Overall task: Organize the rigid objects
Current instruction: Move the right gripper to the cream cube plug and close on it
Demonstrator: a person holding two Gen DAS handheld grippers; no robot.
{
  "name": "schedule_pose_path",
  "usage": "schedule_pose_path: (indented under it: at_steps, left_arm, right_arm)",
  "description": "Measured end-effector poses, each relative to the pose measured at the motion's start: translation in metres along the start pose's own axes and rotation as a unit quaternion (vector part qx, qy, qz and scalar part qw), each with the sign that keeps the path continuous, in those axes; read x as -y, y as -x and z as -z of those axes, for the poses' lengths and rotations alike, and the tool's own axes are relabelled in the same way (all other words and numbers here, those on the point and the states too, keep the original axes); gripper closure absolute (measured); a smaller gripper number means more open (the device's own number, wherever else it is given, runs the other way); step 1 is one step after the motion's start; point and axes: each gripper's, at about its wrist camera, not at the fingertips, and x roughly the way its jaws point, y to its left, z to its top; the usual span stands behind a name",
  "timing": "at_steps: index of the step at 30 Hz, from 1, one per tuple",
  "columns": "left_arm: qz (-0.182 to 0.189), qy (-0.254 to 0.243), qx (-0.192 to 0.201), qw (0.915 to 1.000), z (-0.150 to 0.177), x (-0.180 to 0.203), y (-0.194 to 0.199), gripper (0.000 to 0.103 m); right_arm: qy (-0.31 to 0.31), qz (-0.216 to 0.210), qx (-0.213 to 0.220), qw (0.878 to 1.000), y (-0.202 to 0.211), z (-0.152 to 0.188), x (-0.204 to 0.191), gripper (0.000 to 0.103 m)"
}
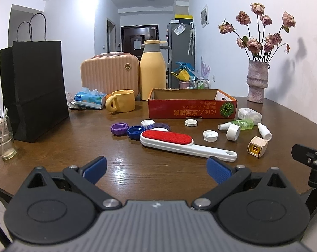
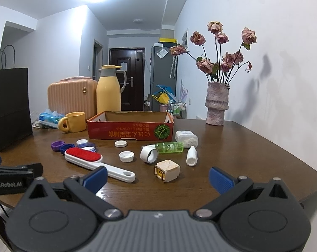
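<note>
A red cardboard box, open on top, stands mid-table. In front of it lie a white lint brush with a red pad, purple and blue caps, white caps, a white ring cap, a green bottle, a white dropper bottle, a clear white container and a beige cube plug. My left gripper and right gripper hover open and empty over the near table edge.
A black paper bag, a glass with a spoon, tissues, a yellow mug, a pink case and a yellow thermos stand left and behind. A vase of dried roses stands at the back right.
</note>
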Motion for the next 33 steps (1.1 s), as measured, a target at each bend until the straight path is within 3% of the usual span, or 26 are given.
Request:
schedule_pose_path:
  at_steps: [15, 33]
  left_arm:
    - [0.016, -0.023, -0.022, 0.9994, -0.007, 0.015, -0.056, 0.0]
    - [0.037, -0.014, -0.067, 0.997, -0.026, 0.017, -0.132, 0.0]
  right_arm:
    - [-0.005, -0.012, -0.025, 1.0, -0.052, -0.005, 0.003, 0.0]
    - [0.01, -0.019, -0.085, 0.996, -0.142, -0.012, 0.013, 0.0]
